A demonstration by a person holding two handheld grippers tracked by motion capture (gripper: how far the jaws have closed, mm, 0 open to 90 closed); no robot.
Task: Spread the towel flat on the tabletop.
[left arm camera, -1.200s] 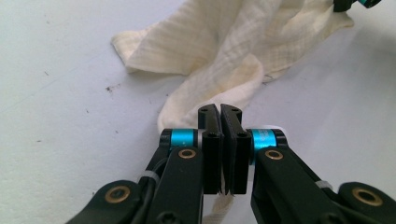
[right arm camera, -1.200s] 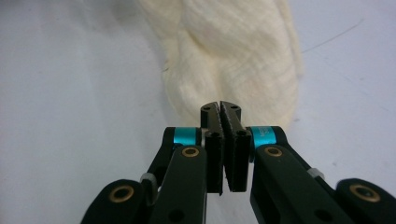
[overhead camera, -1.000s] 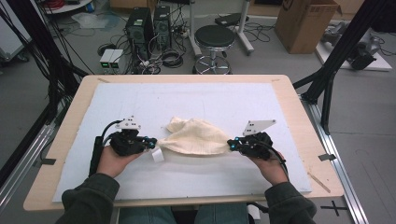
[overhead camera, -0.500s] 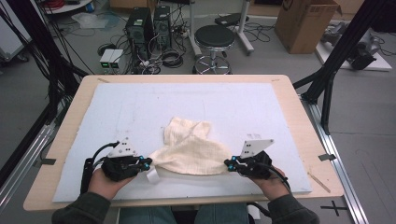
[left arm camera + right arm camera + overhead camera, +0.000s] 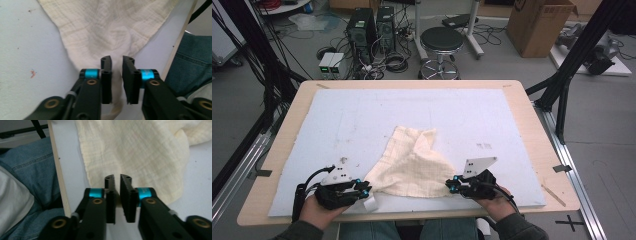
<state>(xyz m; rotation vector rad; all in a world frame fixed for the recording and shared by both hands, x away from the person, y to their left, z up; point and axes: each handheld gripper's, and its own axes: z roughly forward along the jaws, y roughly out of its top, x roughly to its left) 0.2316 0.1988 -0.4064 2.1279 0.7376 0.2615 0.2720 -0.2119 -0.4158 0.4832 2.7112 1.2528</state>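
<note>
A cream cloth [image 5: 412, 167] lies spread on the pale blue mat [image 5: 362, 115], with a fold bunched at its far end. My left gripper [image 5: 367, 189] sits at the cloth's near left corner. Its jaws have just been opening, and in the left gripper view [image 5: 117, 61] the cloth [image 5: 110, 30] narrows to a strip that runs loose through the gap. My right gripper [image 5: 451, 185] sits at the near right corner. Its jaws have also just been opening, and in the right gripper view [image 5: 117, 178] a narrow gap shows over the cloth's edge [image 5: 140, 150].
The wooden table [image 5: 542, 130] rims the mat, and both hands rest close to its near edge. The person's jeans [image 5: 32, 170] show just past that edge. A stool [image 5: 441, 40], computers and cables stand on the floor beyond the table.
Both hands have come back toward the near edge, dragging the cloth with them and spreading it flatter. Both pairs of jaws have parted from the corners they pinched.
</note>
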